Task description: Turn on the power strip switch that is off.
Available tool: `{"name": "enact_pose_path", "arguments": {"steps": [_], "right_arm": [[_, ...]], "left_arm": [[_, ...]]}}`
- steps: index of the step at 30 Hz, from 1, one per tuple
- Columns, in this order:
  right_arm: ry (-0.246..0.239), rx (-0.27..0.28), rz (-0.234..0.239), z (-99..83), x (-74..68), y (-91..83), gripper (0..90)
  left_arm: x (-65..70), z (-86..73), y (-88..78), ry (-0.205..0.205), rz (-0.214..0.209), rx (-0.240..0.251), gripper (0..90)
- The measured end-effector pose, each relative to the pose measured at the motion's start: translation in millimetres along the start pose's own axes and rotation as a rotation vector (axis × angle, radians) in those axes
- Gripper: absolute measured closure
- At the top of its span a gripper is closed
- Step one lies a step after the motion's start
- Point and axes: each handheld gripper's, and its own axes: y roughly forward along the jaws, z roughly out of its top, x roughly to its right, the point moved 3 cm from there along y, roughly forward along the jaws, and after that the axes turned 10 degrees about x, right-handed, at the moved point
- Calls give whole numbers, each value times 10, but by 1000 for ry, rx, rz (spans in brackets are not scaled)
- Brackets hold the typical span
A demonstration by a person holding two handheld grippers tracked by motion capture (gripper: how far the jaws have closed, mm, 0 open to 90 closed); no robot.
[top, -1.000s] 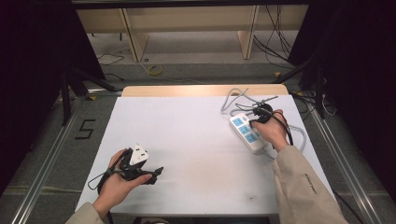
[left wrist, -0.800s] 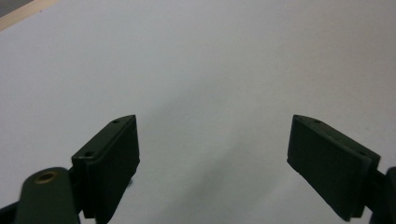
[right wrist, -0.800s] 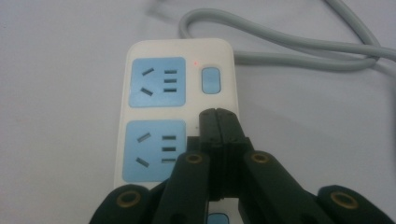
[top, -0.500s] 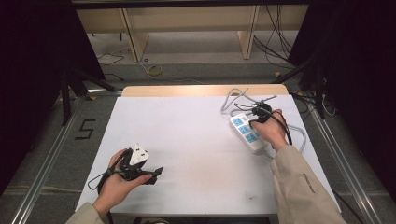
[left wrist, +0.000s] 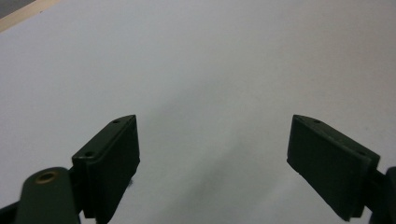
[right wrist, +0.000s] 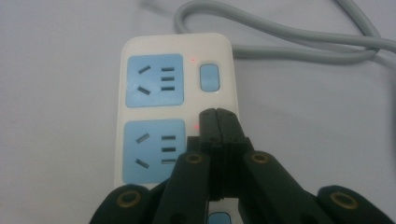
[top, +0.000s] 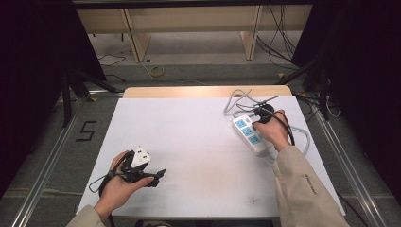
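Looking at the last second, honestly not much has changed: the right gripper is parked in the same spot over the white power strip on the right side of the table, and the left one hasn't budged from the near-left corner. What you can tell up close is that the right gripper's jaws are pressed flat together with nothing between them, and the joined tip sits right on the strip's switch column, where the second outlet's button would be. The first outlet's blue rocker switch is just beyond the tip, untouched, with a tiny red light glowing beside it, and another red glow peeks out next to the jaw tip. So my read is it's mid-press on a switch, using the closed tip like a fingertip, and the lack of motion suggests it's holding the push, though I can't tell if the button has actually clicked. The grey cord loops off behind the strip. Meanwhile the left gripper just idles low over bare table, jaws spread wide, holding nothing.
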Motion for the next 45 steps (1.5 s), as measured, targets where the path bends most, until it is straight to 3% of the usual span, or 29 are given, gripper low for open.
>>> {"name": "enact_pose_path", "arguments": {"steps": [23,45], "right_arm": [[15,-36,3,31,7,13,900],[21,-37,5,23,5,17,900]], "left_arm": [[3,-3,2,-1,-1,0,165],[8,-3,6,-1,0,-3,165]]}}
